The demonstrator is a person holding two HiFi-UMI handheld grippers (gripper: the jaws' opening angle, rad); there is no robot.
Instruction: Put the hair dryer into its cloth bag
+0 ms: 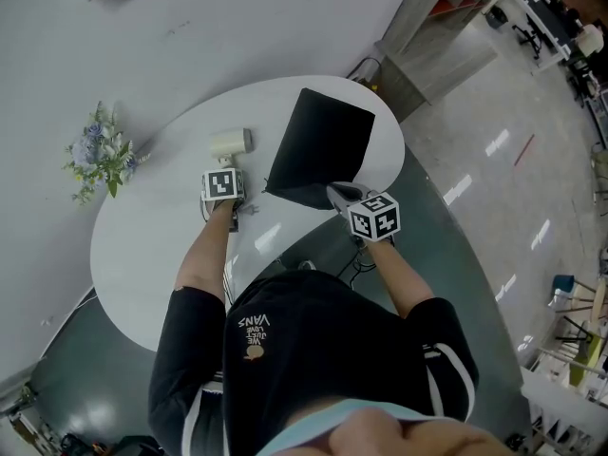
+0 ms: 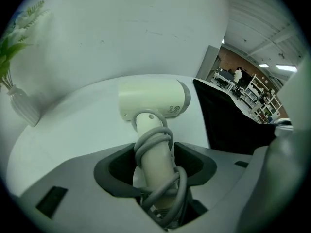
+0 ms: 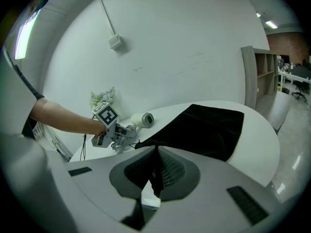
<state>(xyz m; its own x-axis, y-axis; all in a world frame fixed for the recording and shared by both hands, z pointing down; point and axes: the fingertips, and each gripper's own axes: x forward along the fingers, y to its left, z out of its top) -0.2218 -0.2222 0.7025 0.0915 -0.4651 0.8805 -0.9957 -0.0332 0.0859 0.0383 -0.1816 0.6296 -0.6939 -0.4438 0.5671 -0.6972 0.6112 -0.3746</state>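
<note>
The cream hair dryer (image 1: 231,142) lies on the round white table (image 1: 142,255), its grey cord wound round the handle (image 2: 154,154). My left gripper (image 2: 158,178) comes down over that handle. The jaws stand on either side of it, open, with a thin gap on the left. In the head view the left gripper (image 1: 226,167) is just this side of the dryer body. The black cloth bag (image 1: 323,145) lies flat to the right. My right gripper (image 3: 154,178) is shut on the bag's near edge and lifts it a little.
A white vase of flowers (image 1: 100,155) stands at the table's left, close to the wall. A grey shelf unit (image 1: 437,36) stands beyond the table on the right. The table's rim curves round close behind the bag (image 3: 209,127).
</note>
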